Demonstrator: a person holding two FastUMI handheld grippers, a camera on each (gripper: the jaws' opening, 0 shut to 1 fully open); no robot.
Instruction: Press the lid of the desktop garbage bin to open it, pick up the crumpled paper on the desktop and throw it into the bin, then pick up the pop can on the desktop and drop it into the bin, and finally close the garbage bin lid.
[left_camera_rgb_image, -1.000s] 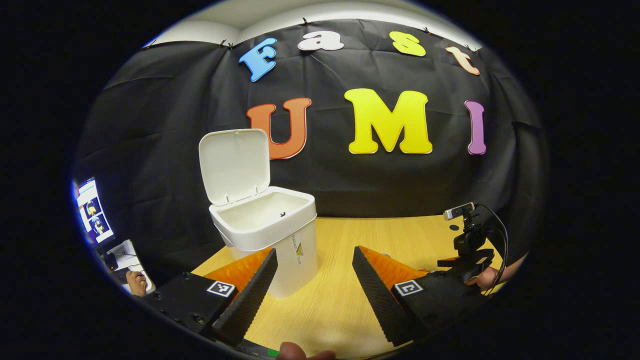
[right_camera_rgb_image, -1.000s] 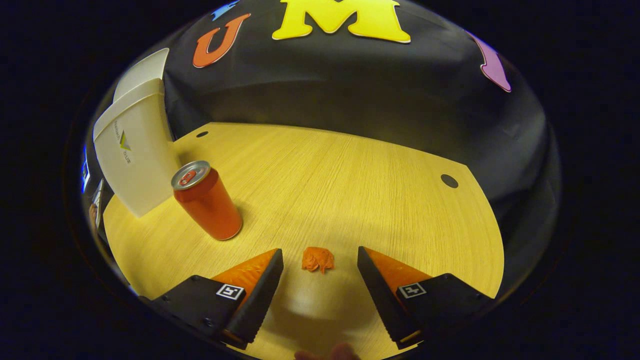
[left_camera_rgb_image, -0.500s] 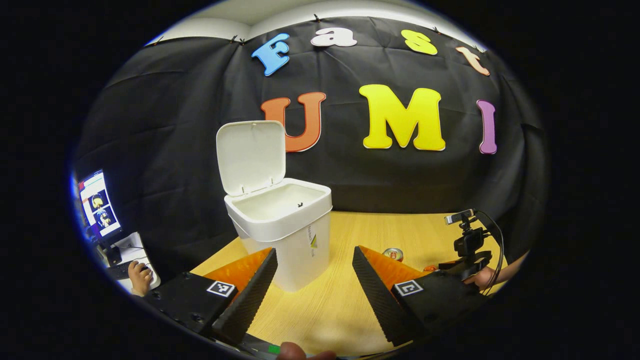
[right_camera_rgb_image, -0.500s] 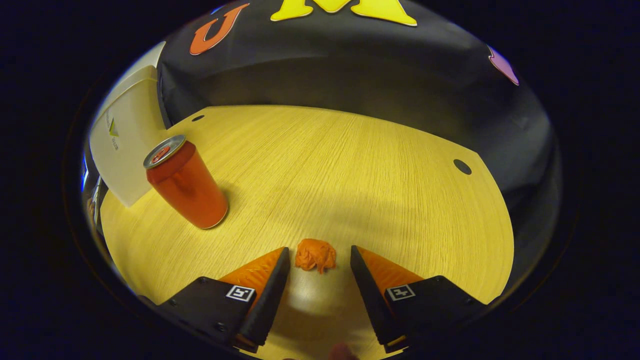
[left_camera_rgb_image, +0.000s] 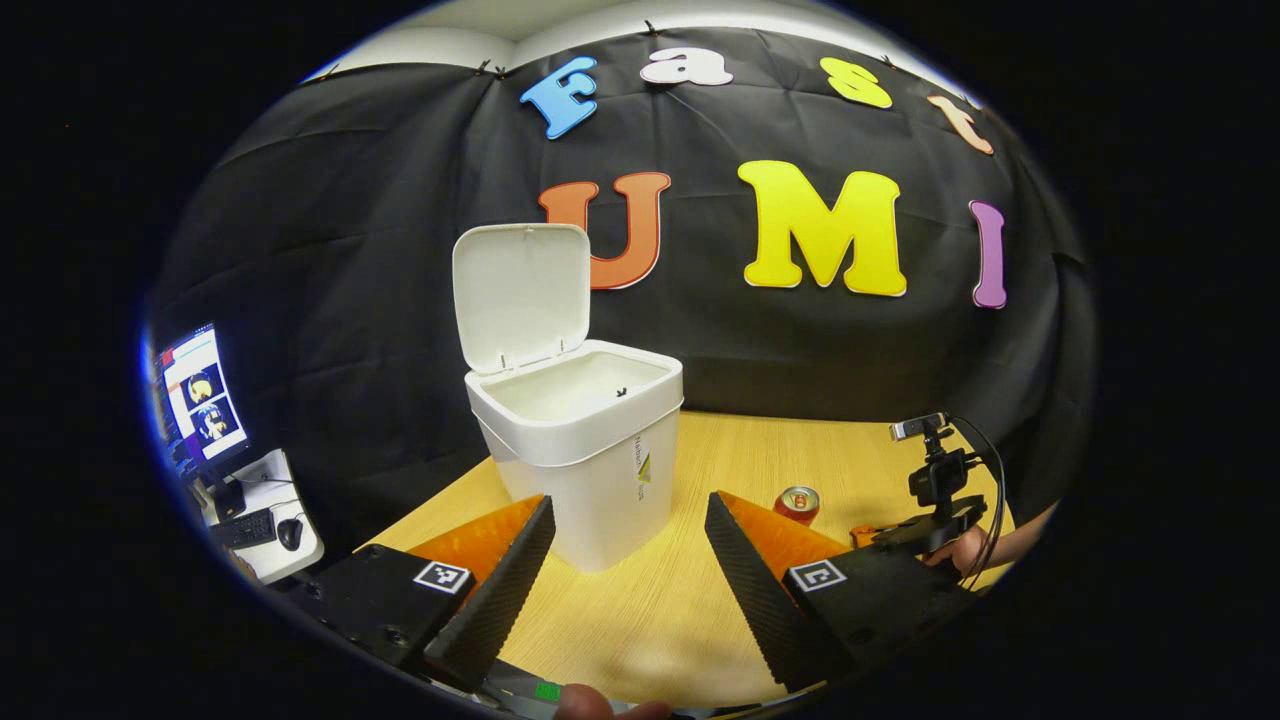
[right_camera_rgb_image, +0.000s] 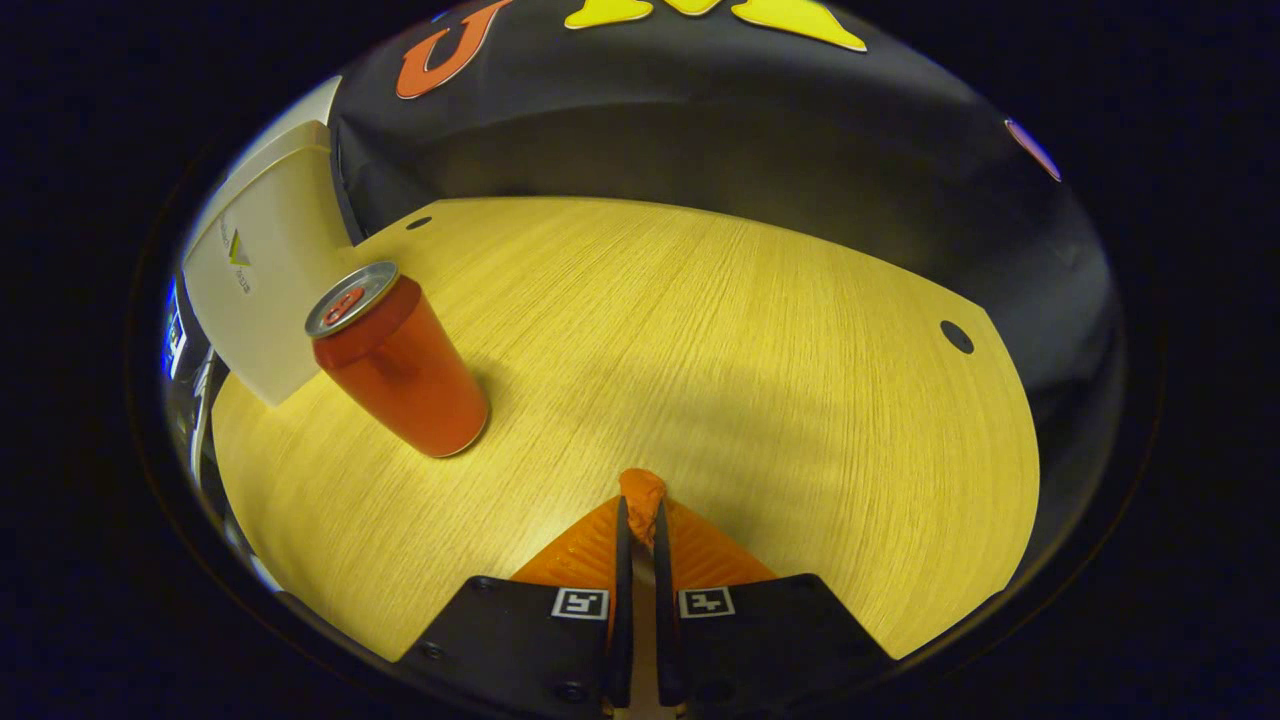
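pinching the crumpled paper (right_camera_rgb_image: 641, 493) at their very tips, the right gripper (right_camera_rgb_image: 640, 520) fingers sit low over the worktop (right_camera_rgb_image: 760, 330), beside the upright pop can (right_camera_rgb_image: 397, 368). the left gripper (left_camera_rgb_image: 628, 540) waits with fingers spread before the garbage bin (left_camera_rgb_image: 585, 455), its lid (left_camera_rgb_image: 520, 295) raised. held so shallowly, the wad could slip free on the lift.

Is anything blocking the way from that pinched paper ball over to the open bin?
Partly: the pop can stands upright on the table between the crumpled paper in the right gripper and the bin. The lid is up, so lifting over should work.
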